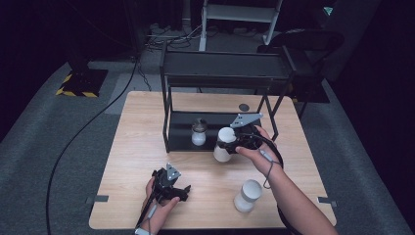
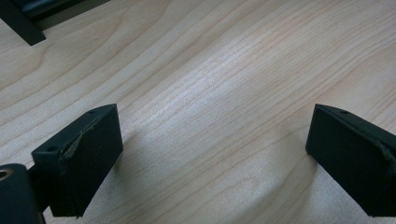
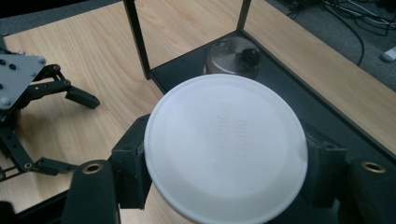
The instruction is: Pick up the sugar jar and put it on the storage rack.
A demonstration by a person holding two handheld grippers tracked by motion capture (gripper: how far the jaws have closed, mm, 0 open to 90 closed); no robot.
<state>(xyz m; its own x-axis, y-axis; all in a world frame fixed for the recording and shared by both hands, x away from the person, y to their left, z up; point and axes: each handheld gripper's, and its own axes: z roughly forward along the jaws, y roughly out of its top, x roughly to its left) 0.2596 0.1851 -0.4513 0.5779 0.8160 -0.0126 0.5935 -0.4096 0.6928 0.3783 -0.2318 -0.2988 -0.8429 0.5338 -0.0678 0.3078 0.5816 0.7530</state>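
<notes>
White jar [image 1: 223, 145] clamped between the right gripper [image 1: 238, 141] jaws, lifted just in front of the black rack [image 1: 172, 120], left gripper [image 1: 171, 188] jaws apart over bare table [image 1: 132, 147], well away from the jar

white jar [image 3: 226, 147] body hidden under lid

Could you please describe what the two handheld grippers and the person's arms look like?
Both the left gripper and right gripper are black linkage frames with blocky black fingers, each topped by a grey three-cornered plate. A black cable loops from the right one. The forearms are bare, with no sleeves.
</notes>
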